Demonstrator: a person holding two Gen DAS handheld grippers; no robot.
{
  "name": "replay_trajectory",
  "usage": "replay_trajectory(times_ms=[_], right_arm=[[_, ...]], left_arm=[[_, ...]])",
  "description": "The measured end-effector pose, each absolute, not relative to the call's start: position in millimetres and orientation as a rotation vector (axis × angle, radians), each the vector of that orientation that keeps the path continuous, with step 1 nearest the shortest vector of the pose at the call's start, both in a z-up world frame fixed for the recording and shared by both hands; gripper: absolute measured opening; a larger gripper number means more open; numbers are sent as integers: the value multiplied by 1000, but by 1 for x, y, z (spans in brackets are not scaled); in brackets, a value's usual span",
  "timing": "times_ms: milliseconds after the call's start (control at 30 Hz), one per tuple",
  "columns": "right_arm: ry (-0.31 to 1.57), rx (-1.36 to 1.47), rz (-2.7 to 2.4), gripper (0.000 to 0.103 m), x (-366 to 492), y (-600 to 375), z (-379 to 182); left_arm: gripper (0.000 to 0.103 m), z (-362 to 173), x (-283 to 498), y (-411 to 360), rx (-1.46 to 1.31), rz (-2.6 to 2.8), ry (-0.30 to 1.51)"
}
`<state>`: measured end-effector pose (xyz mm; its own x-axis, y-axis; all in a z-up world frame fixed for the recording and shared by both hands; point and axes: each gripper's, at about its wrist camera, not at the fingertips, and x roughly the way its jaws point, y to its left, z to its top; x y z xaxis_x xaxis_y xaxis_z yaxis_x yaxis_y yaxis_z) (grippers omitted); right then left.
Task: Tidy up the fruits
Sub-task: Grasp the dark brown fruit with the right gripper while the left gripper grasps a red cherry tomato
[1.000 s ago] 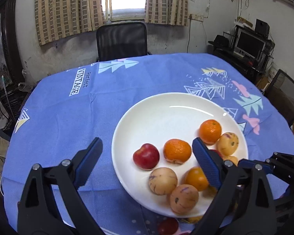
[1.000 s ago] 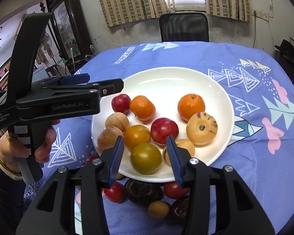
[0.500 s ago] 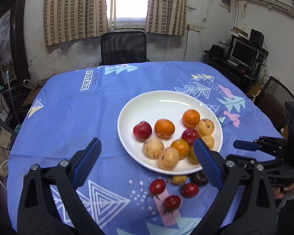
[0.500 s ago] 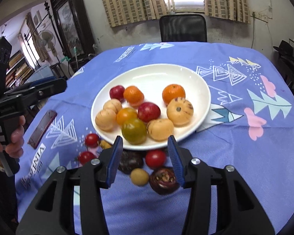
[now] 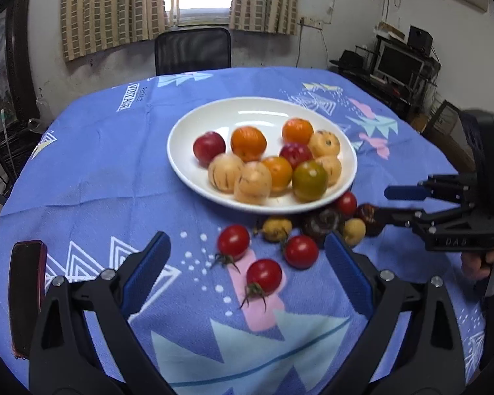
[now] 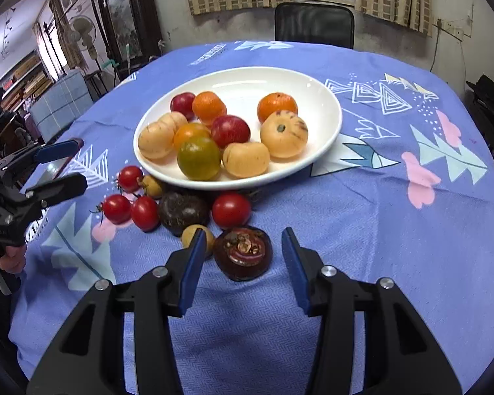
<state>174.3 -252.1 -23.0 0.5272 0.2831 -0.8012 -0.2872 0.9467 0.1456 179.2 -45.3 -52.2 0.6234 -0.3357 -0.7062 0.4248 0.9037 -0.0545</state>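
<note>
Fruit is split between a white plate and the blue patterned tablecloth in front of it. On the plate lie two oranges, two dark red plums, a green-and-yellow tomato, an orange tomato just behind it, and several pale tan melons with purple streaks, all crowded toward the near side and touching one another. Off the plate, hard against its near rim, sits a loose cluster: four cherry tomatoes, glossy red, some with green stems; two small yellowish round fruits; and two dark purple mangosteens, the nearer one showing a brown, rough stem end turned up.

Right gripper has its jaws spread wide on either side of that nearer mangosteen, the blue pads apart from the fruit and closed on nothing. Left gripper likewise stands wide open, low over the cloth, with the cherry tomatoes lying between and just beyond its fingers, none touched. A dark phone in a red case lies flat on the cloth at the left edge, well apart from the fruit. A black chair stands behind the table.
</note>
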Motion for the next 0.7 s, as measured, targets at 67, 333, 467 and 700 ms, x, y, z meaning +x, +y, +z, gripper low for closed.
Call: replay_trajectory(times_ms=[67,333,467,700], right_arm=[[963,-24,350,48,174,-249,-26],[992,-60,351,48,175,-243,-37],[999,-68,342,47,176,-244,-40],[997,-88,336,42,175,-241,-41]], left_arm=[[97,-56,177,-48,151,-454,786],[97,-62,174,-52,206,-506,795],[97,-68,174,-55,234,-513,809],[96,-74,167,-62,282,-542,805]])
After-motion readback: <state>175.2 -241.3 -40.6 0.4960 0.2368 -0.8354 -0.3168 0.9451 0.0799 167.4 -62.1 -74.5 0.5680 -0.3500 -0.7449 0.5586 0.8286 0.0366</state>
